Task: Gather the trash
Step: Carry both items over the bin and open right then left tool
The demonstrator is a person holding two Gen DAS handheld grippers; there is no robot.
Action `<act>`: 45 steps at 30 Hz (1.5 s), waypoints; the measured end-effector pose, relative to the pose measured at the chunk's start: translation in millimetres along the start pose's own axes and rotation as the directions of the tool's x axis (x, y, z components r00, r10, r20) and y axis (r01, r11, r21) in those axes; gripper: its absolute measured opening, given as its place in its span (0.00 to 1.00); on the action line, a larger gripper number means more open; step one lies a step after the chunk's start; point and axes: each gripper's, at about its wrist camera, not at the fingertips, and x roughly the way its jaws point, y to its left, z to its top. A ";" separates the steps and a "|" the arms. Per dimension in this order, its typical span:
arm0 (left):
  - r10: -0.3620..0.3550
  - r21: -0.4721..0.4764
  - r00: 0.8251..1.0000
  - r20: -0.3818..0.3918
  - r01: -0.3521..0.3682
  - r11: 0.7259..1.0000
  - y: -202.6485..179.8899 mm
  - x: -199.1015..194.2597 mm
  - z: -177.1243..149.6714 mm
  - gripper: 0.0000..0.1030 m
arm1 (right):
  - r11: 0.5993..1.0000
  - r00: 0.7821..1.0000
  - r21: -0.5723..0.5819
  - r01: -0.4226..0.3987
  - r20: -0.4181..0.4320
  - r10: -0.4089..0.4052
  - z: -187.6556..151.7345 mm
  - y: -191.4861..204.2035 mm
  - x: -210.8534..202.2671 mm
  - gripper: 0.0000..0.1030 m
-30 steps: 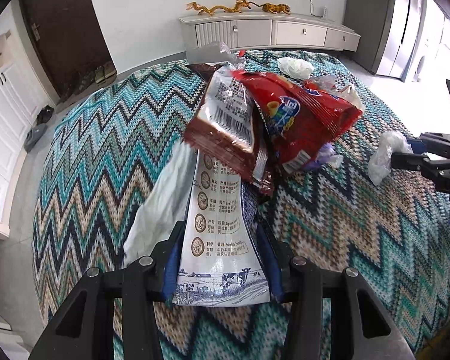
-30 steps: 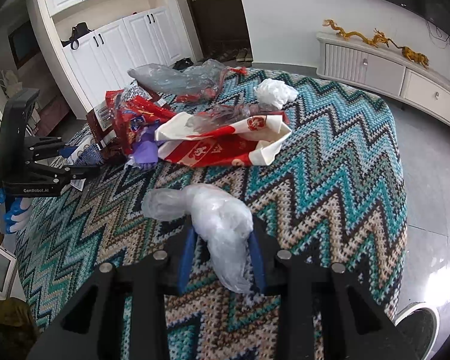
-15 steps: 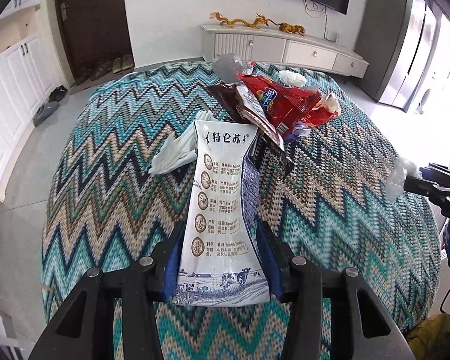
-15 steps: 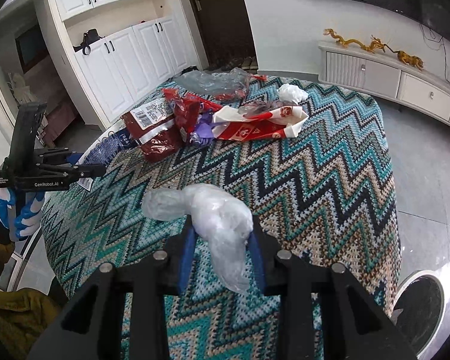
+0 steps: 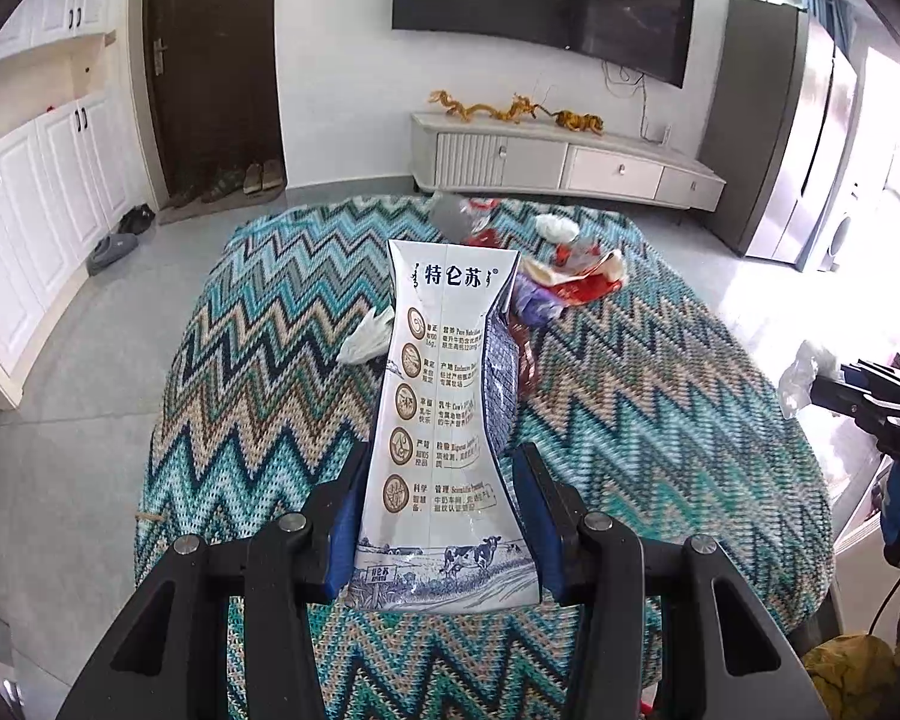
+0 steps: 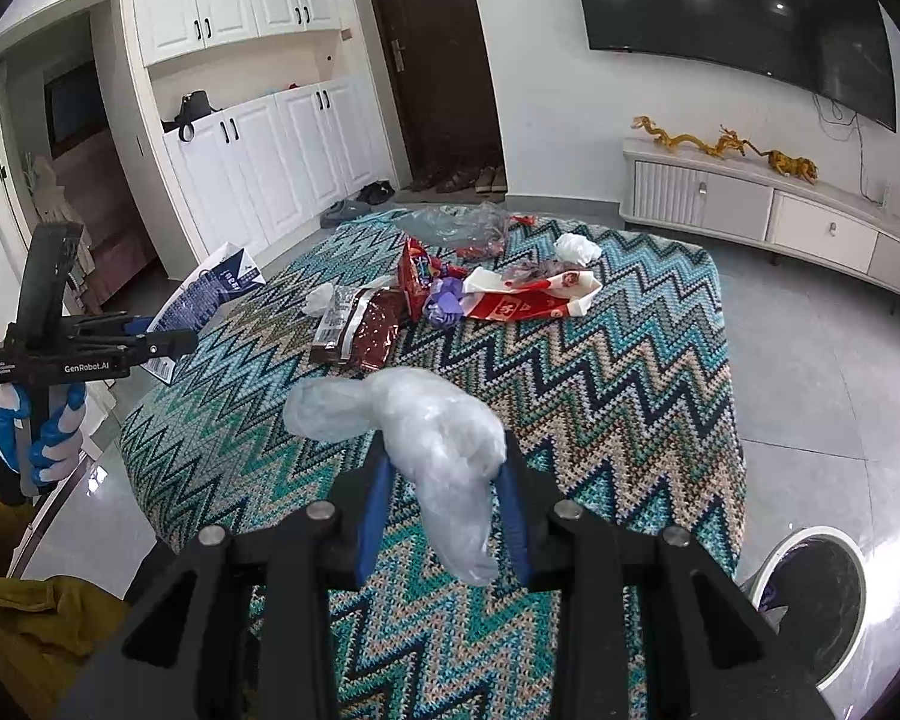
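Cardboard milk carton [image 5: 444,420] hides wrappers [image 5: 564,285] behind left claw [image 5: 444,516].

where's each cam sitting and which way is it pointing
Left wrist: rides the left claw, facing the TV wall over the zigzag-knit table cover; shows its fingers gripping a flattened white milk carton.
Right wrist: rides the right claw, facing the dark door and white cabinets; shows its fingers on a crumpled clear plastic bag, with a gloved hand at left.
Shared: table, red wrappers, each other's claw.
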 end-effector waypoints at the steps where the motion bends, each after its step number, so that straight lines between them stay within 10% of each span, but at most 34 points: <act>1: -0.007 0.009 1.000 0.009 0.007 1.000 -5.1 -3.4 2.7 0.44 | 1.000 1.000 0.010 0.006 0.013 -0.006 -1.5 -3.5 -6.5 0.30; 15: -0.214 0.262 0.975 -0.052 0.220 0.940 -172.4 24.0 67.6 0.44 | 0.941 0.968 0.279 0.194 0.104 -0.230 -47.2 -128.5 -76.6 0.30; 30: -0.336 0.406 0.865 -0.372 0.477 0.779 -421.9 164.5 69.4 0.44 | 0.722 0.895 0.544 0.427 -0.142 -0.423 -166.3 -301.4 -71.0 0.30; 45: -0.354 0.234 0.733 -0.580 0.567 0.790 -533.7 295.1 54.2 0.45 | 0.614 0.854 0.595 0.518 -0.321 -0.408 -227.2 -409.4 -14.2 0.44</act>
